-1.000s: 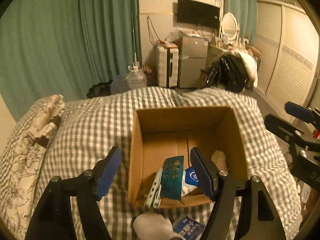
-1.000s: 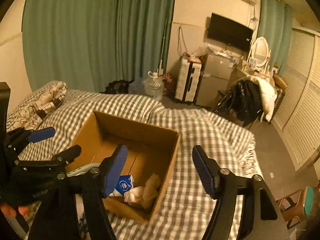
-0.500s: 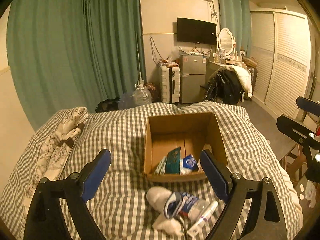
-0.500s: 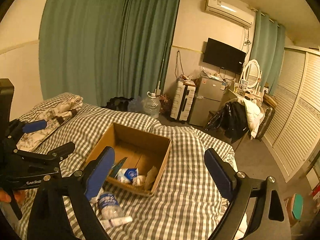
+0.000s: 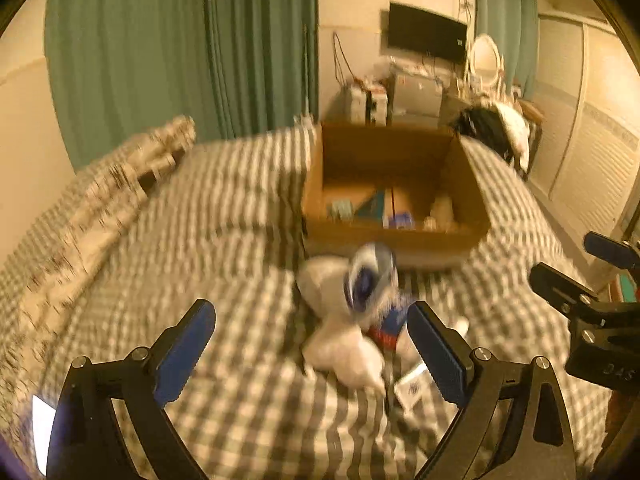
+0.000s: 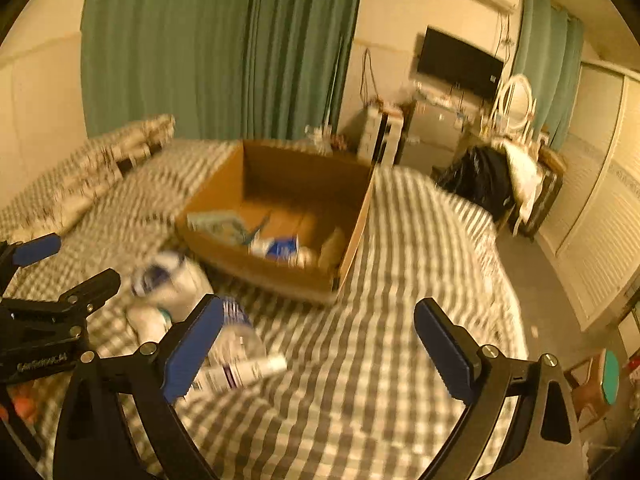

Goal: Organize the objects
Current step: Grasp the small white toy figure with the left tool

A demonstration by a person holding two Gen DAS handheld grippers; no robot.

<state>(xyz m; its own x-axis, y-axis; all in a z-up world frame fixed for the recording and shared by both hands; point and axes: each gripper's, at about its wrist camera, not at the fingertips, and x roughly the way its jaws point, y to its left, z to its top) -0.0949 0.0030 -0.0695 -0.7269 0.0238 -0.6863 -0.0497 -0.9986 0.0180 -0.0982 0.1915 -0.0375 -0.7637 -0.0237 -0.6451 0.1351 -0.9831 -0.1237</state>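
I find both my left gripper [image 5: 310,350] and right gripper [image 6: 316,344] spread wide and empty, the soft, light white cloth bundle [image 5: 340,354] at my left's twelve o'clock before the brown cardboard box [image 5: 394,240]; I judge it best pinched mid-fold.

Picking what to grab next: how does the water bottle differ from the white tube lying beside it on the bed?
The bottle is fat and clear with a blue label; the tube is slim and white with dark print. The bottle lies partly behind the right gripper's left finger; the tube lies nearer the camera and shows almost whole. Both lie on their sides on the checked blanket, outside the box, and neither is gripped. Blur hides finer detail.
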